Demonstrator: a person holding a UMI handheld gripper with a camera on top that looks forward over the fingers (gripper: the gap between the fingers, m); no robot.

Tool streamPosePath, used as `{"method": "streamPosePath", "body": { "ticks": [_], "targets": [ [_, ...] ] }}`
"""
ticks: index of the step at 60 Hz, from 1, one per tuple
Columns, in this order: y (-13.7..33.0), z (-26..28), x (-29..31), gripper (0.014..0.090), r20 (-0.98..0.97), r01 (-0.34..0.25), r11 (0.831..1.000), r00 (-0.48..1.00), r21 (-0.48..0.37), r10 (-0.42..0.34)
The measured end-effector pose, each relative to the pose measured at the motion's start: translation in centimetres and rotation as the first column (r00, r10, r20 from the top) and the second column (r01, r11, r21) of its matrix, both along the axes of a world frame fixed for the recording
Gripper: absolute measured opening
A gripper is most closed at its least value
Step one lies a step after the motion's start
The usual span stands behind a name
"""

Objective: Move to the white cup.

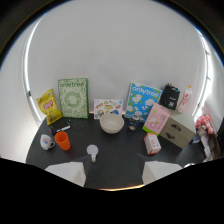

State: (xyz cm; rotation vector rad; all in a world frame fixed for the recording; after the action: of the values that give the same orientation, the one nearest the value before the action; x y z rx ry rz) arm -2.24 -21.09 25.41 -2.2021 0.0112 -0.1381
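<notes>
- Hovering above the dark table (120,160), the gripper (114,174) is held released, nothing between its fingers.
- The white cup (46,141) is seen at lower left, just beside the orange cup (63,140).
- The approach should be swung leftward and kept low, so the orange cup is not clipped.
- The wine glass (92,151) just ahead should be skirted.

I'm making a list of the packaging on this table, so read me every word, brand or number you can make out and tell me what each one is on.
"onlytree" on the green box standing against the wall.
"onlytree" on the blue box standing against the wall.
Yellow snack bag: has a logo, too blurred to read.
White card with small pictures: print too small to read.
Pink box, small orange-and-white carton, black bag: nothing legible.
</notes>
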Motion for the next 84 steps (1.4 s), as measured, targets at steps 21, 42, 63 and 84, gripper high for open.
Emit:
{"method": "streamPosePath", "body": {
  "ticks": [21, 42, 63, 84],
  "targets": [
    [-2.8, -1.9, -2.2, 0.0859, 0.011, 0.027, 0.999, 1.0, -0.034, -0.026],
    [-3.3, -9.2, -17.4, 0.0852, -0.082, -0.102, 0.988, 0.992, -0.118, 0.093],
    [4.3, -13.9, -33.1, 0.0857, -0.144, -0.227, 0.97, 0.966, -0.088, 0.214],
    [10.3, -18.8, -35.5, 0.0856, -0.121, -0.18, 0.977, 0.979, -0.111, 0.166]
  ]
}}
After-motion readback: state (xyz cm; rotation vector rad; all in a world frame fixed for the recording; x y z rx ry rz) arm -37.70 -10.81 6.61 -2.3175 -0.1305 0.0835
